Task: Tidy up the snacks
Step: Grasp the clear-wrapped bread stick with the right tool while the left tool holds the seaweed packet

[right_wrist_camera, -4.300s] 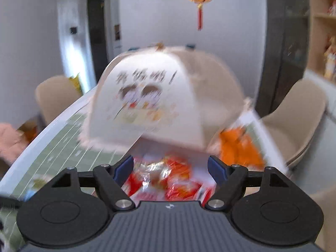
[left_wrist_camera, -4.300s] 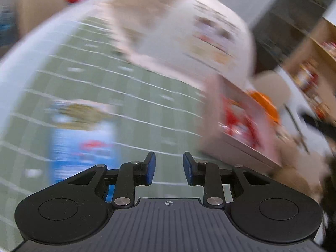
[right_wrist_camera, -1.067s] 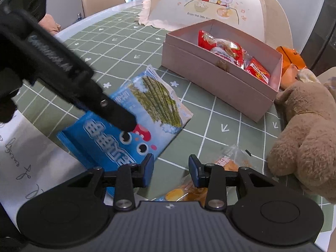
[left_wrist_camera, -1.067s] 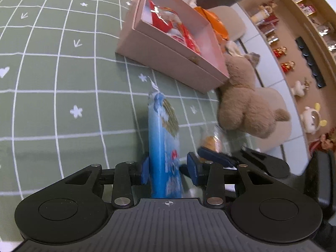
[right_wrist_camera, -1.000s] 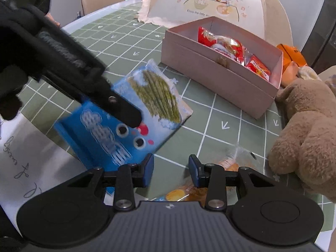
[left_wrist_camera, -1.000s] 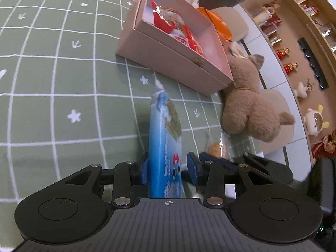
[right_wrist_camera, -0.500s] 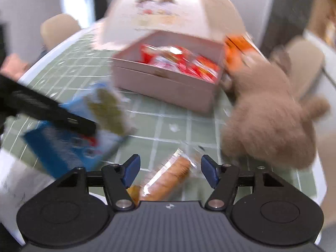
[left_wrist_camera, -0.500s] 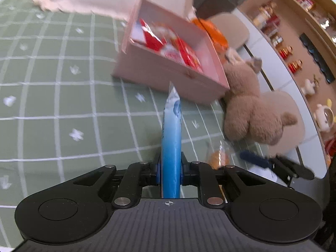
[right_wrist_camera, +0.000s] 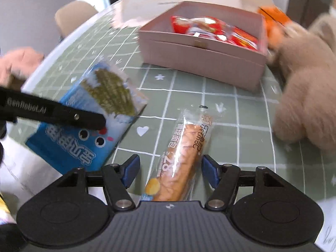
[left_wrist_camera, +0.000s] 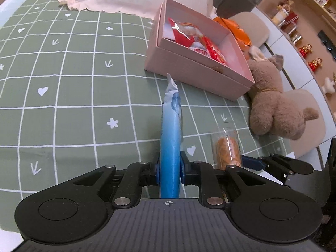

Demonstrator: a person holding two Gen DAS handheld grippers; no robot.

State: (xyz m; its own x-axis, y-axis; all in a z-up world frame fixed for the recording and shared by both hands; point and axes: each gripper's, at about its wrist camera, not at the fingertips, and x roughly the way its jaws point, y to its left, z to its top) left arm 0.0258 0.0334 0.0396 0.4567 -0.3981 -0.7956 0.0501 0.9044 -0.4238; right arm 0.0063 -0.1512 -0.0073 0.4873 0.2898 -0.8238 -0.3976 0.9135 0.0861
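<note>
Left gripper (left_wrist_camera: 169, 169) clamps blue seaweed bag (left_wrist_camera: 170, 138)—right gripper (right_wrist_camera: 169, 173) opening around "28" bread (right_wrist_camera: 182, 157).

The blue seaweed snack bag (left_wrist_camera: 170, 138) stands on edge, lifted off the green checked table (left_wrist_camera: 73, 96). A clear-wrapped bread stick (right_wrist_camera: 184, 155) lies flat nearby. Red snack packets (left_wrist_camera: 195, 42) fill the open pink box (left_wrist_camera: 197, 71).

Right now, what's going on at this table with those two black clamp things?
A person is sorting snacks with two hand-held grippers. The left gripper pinches a blue seaweed snack bag, its jaws easing slightly apart. The right gripper is opening around a wrapped bread stick lying on the green checked tablecloth, not gripping it. The pink box already holds red packets.
</note>
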